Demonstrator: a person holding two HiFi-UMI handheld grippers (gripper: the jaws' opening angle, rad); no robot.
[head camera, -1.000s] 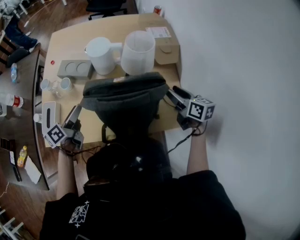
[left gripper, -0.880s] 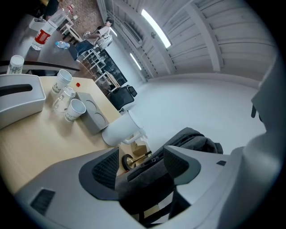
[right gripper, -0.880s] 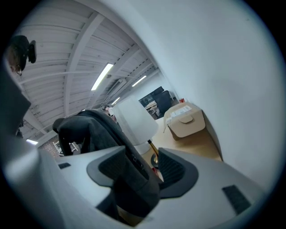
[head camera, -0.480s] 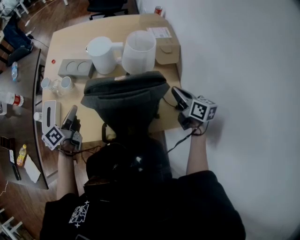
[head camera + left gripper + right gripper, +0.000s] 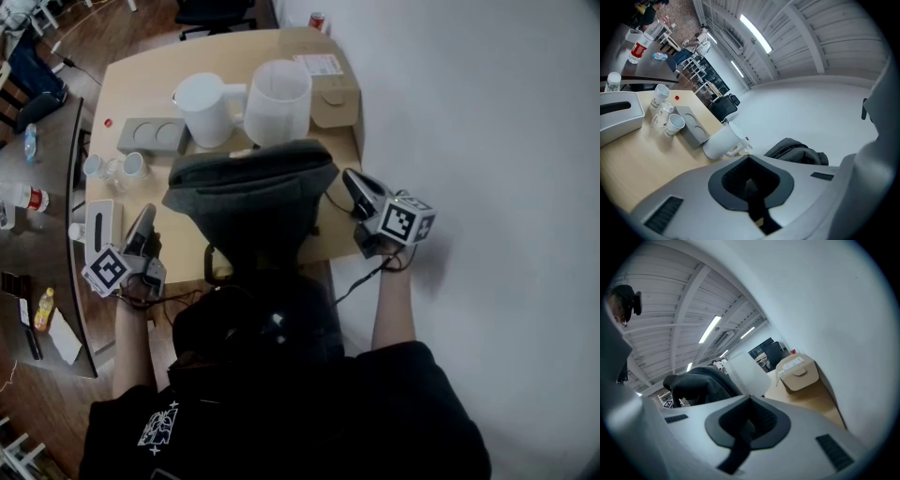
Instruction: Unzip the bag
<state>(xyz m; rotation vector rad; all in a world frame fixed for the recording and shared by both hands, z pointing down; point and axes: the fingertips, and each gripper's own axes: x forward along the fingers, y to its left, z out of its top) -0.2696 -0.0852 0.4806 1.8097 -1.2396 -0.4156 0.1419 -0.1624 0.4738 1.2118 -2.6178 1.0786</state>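
A dark grey bag [image 5: 248,192] stands upright at the near edge of the light wooden table [image 5: 131,84]. My left gripper [image 5: 146,217] is to the bag's left, shut with nothing in its jaws, clear of the fabric. My right gripper [image 5: 350,181] hovers off the bag's right side, also shut and empty. In the left gripper view the closed jaws [image 5: 749,182] point past the bag [image 5: 797,151]. The right gripper view shows its closed jaws [image 5: 744,423] with the bag [image 5: 696,383] to their left. No zipper pull is visible.
Behind the bag stand a white kettle [image 5: 202,108] and a white bucket [image 5: 277,101]. A cardboard box [image 5: 333,89] sits at the back right by the white wall. A grey cup tray [image 5: 150,136], small cups [image 5: 112,169] and a tissue box [image 5: 98,220] lie at the left.
Both grippers' jaws stood apart a second ago and are closed now, on nothing. Both hands have lifted slightly. The bag has not moved.
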